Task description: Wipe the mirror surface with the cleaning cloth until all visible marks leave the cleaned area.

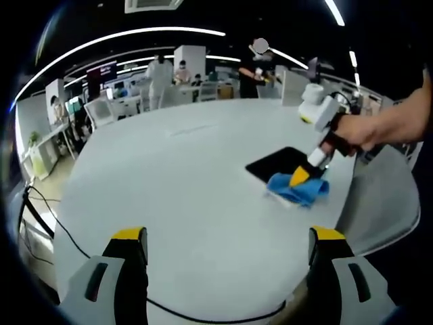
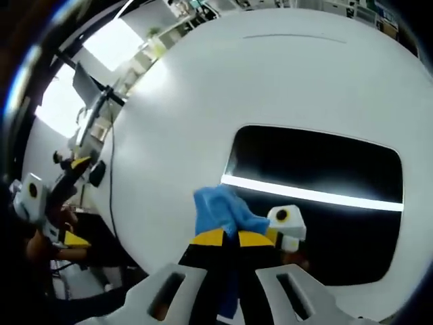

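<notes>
Two grippers, one cloth, one mirror, on a large white round table (image 1: pixel 189 176).

Mirror (image 2: pixel 318 196): dark rectangular panel with rounded corners, lying flat on the table toward its right side in the left gripper view (image 1: pixel 281 162). Its surface reflects a bright ceiling light strip. No smear or mark can be made out at this picture quality, so whether any part is already clean cannot be told.

Cleaning cloth (image 2: pixel 220 213): blue, bunched, sitting at the mirror's near edge, partly on the glass and partly on the table top. Seen from the left gripper view (image 1: pixel 298 189), it lies against the mirror's lower corner.

Right gripper (image 2: pixel 225 238): yellow-tipped jaws closed together on the cloth, pinning a fold between them; tip pressed down at the mirror's edge. In the left gripper view it is held in a person's hand (image 1: pixel 358 132).

Left gripper (image 1: pixel 230 247): jaws wide apart, holding nothing, touching nothing, poised over bare table well apart from the mirror.

Progress, as a judgement: wiping appears under way at one edge only; most of the mirror lies beyond the cloth and likely remains to be covered.

Also present: black cable (image 1: pixel 61 230) trailing across the table's near edge.
</notes>
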`<action>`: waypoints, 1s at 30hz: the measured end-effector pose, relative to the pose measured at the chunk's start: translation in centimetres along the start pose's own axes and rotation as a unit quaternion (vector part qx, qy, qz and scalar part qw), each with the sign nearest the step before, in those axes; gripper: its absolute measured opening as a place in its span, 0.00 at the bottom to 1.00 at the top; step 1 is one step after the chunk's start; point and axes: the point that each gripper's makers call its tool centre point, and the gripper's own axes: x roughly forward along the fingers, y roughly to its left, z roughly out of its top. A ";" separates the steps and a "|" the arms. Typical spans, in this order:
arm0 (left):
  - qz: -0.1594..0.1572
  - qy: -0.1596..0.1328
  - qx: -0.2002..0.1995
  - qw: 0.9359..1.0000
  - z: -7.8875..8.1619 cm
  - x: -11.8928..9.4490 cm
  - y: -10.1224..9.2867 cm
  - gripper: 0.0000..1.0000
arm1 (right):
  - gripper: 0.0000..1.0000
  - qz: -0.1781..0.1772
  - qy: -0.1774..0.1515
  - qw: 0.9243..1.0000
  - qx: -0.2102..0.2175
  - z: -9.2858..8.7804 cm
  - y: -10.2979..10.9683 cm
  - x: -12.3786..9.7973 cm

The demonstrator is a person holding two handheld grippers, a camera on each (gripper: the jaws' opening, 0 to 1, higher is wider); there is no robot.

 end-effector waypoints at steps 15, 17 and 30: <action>0.006 -0.001 -0.003 1.000 -0.2 -0.4 0.3 1.00 | 0.00 0.001 -0.002 1.000 0.001 0.1 0.1 0.1; 0.007 -0.002 -0.004 1.000 -0.3 -0.3 0.3 1.00 | 0.00 0.002 0.000 1.000 0.000 0.1 0.1 0.1; -0.002 0.000 -0.005 1.000 -0.3 0.3 -0.2 1.00 | 0.00 0.002 0.002 1.000 -0.002 0.2 0.2 0.1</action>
